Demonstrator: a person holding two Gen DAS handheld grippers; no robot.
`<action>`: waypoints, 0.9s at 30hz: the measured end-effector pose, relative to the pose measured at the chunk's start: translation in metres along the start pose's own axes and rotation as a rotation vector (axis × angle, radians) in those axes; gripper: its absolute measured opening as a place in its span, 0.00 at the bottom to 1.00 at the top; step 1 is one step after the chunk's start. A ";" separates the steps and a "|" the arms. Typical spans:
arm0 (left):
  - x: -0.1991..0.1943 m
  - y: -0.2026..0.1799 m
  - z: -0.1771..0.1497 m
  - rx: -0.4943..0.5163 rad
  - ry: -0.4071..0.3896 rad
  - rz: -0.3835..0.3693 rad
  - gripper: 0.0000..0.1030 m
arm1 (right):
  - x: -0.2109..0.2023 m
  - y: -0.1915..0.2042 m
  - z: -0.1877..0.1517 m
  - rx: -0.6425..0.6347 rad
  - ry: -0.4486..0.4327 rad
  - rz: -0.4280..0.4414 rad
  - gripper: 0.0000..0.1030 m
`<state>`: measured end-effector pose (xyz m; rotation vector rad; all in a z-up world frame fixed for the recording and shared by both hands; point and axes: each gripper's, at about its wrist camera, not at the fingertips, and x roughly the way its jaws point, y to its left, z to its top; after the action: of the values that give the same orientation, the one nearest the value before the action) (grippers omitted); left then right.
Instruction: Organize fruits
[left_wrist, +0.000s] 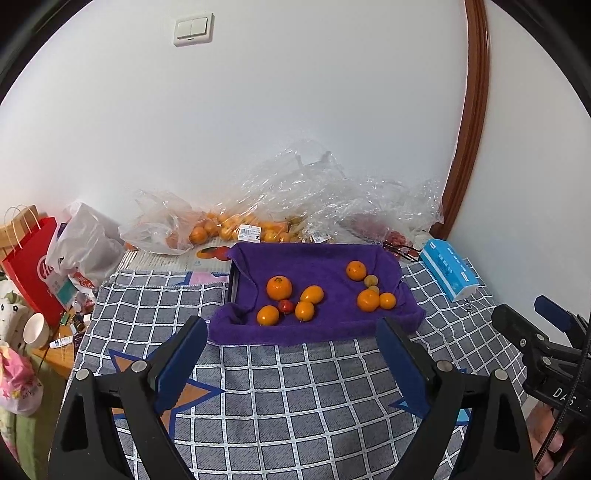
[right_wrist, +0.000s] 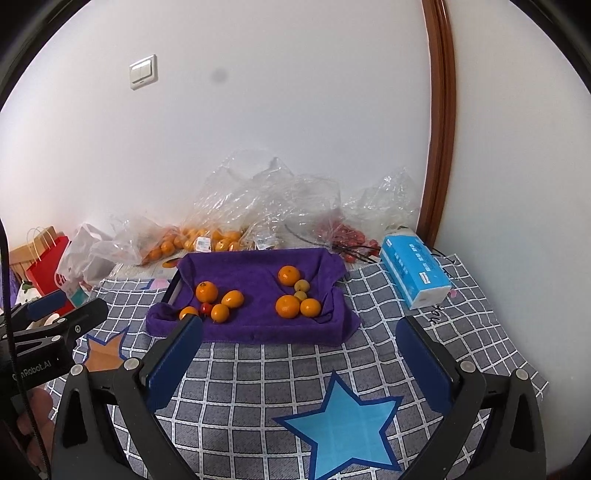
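Observation:
A tray lined with a purple towel (left_wrist: 314, 332) (right_wrist: 255, 334) holds two groups of fruit. On the left lie several oranges (left_wrist: 279, 287) (right_wrist: 207, 291) and a small red fruit (left_wrist: 285, 305) (right_wrist: 205, 307). On the right lie oranges (left_wrist: 368, 300) (right_wrist: 287, 306) and small yellow fruits (left_wrist: 371, 280) (right_wrist: 301, 285). My left gripper (left_wrist: 291, 343) is open and empty, just in front of the tray. My right gripper (right_wrist: 299, 339) is open and empty, also in front of it.
Clear plastic bags of oranges (left_wrist: 221, 229) (right_wrist: 199, 236) and red fruits (right_wrist: 351, 236) lie behind the tray by the wall. A blue tissue pack (left_wrist: 448, 269) (right_wrist: 413, 273) lies at the right. A red paper bag (left_wrist: 33, 266) and a bowl (left_wrist: 35, 328) stand at the left. The table has a checked cloth (left_wrist: 295, 398).

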<state>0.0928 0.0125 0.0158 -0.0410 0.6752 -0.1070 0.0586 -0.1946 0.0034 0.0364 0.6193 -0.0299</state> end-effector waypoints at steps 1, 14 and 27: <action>0.000 0.001 0.000 -0.003 0.000 -0.001 0.90 | 0.000 0.000 0.001 0.000 0.000 0.000 0.99; 0.002 0.003 0.000 -0.018 0.004 -0.001 0.90 | 0.000 -0.001 0.000 0.000 0.004 0.000 0.99; 0.005 0.006 -0.001 -0.026 0.006 0.005 0.90 | 0.002 -0.001 0.000 -0.003 0.004 -0.002 0.99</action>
<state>0.0965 0.0176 0.0120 -0.0637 0.6826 -0.0940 0.0598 -0.1961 0.0024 0.0332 0.6237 -0.0310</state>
